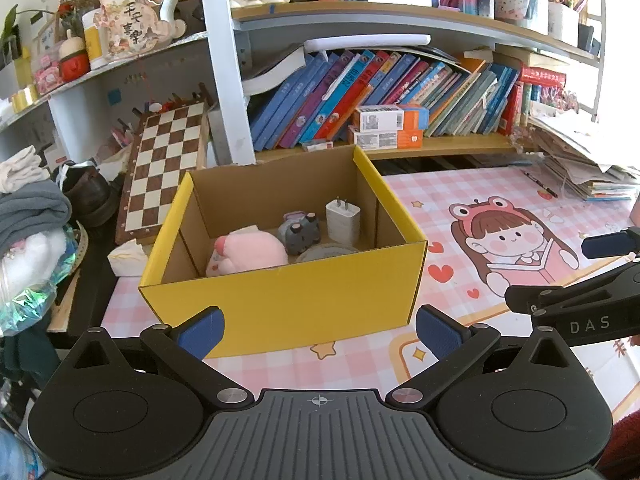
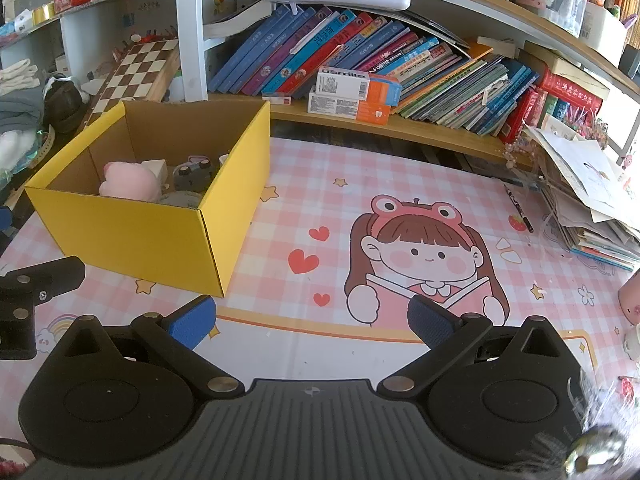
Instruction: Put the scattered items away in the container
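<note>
A yellow cardboard box [image 1: 280, 312] stands open on the pink checked mat; it also shows at the left of the right wrist view [image 2: 132, 236]. Inside lie a pink plush toy [image 1: 244, 254], a grey toy [image 1: 300, 230], a white charger plug [image 1: 343, 220] and a round grey item [image 1: 326, 252]. My left gripper [image 1: 320, 330] is open and empty, just in front of the box's near wall. My right gripper [image 2: 312, 320] is open and empty, low over the mat to the right of the box; it shows at the right edge of the left wrist view [image 1: 592, 276].
A pen [image 2: 518, 208] lies on the mat near a paper stack [image 2: 592, 200] at the right. A bookshelf with leaning books [image 2: 360, 60] runs behind. A chessboard [image 1: 164, 168] leans at the back left beside clothes [image 1: 28, 216]. A pink item [image 2: 630, 300] sits at the right edge.
</note>
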### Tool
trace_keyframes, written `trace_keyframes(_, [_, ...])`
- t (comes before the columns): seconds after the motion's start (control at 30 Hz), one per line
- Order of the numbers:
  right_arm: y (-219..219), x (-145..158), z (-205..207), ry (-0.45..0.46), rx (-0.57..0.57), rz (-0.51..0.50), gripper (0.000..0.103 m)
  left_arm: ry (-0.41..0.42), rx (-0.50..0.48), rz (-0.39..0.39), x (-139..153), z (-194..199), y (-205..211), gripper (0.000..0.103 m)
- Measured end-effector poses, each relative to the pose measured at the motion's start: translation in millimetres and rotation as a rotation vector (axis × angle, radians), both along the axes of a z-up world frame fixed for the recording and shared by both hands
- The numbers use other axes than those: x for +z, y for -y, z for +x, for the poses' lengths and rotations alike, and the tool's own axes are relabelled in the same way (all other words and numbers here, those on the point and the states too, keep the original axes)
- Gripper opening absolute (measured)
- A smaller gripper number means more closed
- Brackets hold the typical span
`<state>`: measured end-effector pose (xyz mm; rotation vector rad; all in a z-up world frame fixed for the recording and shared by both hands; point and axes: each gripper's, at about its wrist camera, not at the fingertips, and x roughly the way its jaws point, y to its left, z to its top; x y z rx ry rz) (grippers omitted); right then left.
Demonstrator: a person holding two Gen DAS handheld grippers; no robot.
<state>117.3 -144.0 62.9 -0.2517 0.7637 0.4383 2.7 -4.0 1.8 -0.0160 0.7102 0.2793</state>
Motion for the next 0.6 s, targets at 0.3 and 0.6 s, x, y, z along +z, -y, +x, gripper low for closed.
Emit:
trace_keyframes(0.3, [0.3,-0.8,0.1,-0.003,-0.001,-0.001,0.103,-0.009,-0.001,-0.013,-1.5,1.0,-0.6,0.103])
trace_keyframes(0.6, [-0.9,-1.5,-0.4,-0.004,-0.002,-0.002,0.103,-0.006,-0.005,-0.009,-1.3,0.5,0.6,0.103])
